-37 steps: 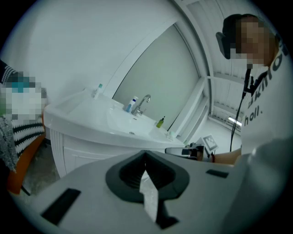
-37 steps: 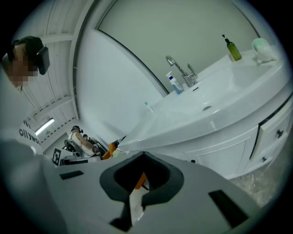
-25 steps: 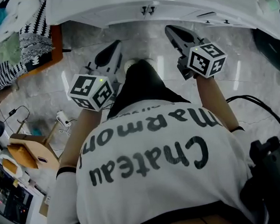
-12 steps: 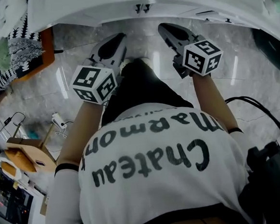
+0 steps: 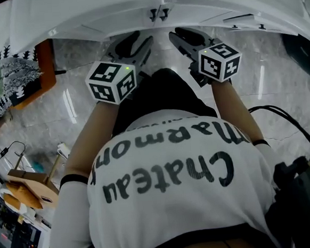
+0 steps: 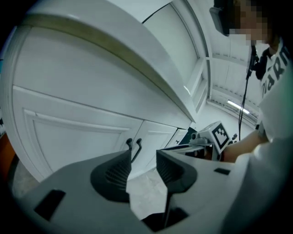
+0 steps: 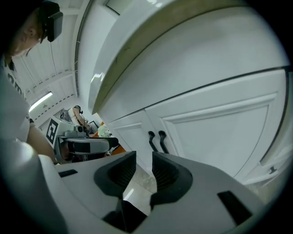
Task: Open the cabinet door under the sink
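1. Clearly, in the head view the left gripper [image 5: 140, 42] and right gripper [image 5: 176, 35] are hovering short of the dark handles [image 5: 158, 11] — touching neither.
2. Left gripper view: jaws have just been opening, holding nothing; cabinet doors [image 6: 78, 135] are sitting closed.
3. Right gripper view: jaws have likewise just been opening, empty — grasping and pulling are remaining.

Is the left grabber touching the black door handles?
Apart. In the left gripper view the left gripper, its jaws just opened with nothing between them, sits well short of the handles; floor shows in between.
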A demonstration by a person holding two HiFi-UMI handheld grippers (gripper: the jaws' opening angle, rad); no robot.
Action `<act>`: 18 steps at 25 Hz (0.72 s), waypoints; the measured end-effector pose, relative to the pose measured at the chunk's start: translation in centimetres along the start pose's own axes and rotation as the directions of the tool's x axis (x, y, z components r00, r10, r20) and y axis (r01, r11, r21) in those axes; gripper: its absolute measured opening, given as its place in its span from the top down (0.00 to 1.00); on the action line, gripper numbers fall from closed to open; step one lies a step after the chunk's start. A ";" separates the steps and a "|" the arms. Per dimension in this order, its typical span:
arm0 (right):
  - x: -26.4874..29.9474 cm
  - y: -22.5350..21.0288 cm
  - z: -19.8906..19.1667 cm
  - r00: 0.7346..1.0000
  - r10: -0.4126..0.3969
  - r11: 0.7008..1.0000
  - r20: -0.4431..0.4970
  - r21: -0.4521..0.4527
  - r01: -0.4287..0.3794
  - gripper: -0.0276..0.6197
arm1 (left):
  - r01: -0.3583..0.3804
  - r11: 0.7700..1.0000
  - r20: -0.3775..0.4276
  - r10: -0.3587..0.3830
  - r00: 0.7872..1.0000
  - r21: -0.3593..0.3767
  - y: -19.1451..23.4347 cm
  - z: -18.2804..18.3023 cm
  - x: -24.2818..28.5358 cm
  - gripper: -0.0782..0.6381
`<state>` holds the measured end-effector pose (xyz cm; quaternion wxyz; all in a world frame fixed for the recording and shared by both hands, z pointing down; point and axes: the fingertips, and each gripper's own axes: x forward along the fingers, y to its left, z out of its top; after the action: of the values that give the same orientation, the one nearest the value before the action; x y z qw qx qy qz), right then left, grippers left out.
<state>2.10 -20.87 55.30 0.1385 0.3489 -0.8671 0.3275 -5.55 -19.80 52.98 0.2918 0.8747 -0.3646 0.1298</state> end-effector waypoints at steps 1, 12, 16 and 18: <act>0.5 -0.5 -0.1 1.000 -0.008 1.000 0.006 -0.001 0.008 0.78 | -0.002 1.000 -0.009 0.002 1.000 0.005 0.6 -0.5 0.7 0.69; 4.5 -4.2 -0.4 0.997 -0.056 0.998 0.054 -0.009 0.057 0.73 | 0.000 0.996 -0.099 0.009 0.995 0.093 3.1 -2.8 7.1 0.69; 5.3 -4.0 0.1 0.998 -0.047 0.998 0.051 -0.043 0.049 0.73 | -0.003 0.990 -0.132 0.022 0.991 0.139 3.3 -2.9 8.1 0.69; 5.5 -4.3 0.3 0.997 -0.056 0.997 0.053 -0.052 0.059 0.74 | -0.016 0.987 -0.158 0.041 0.987 0.161 3.6 -2.9 8.7 0.69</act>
<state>1.14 -26.24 59.62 0.1351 0.3783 -0.8684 0.2908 -2.07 -24.95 60.62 0.2475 0.8766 -0.3408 0.2329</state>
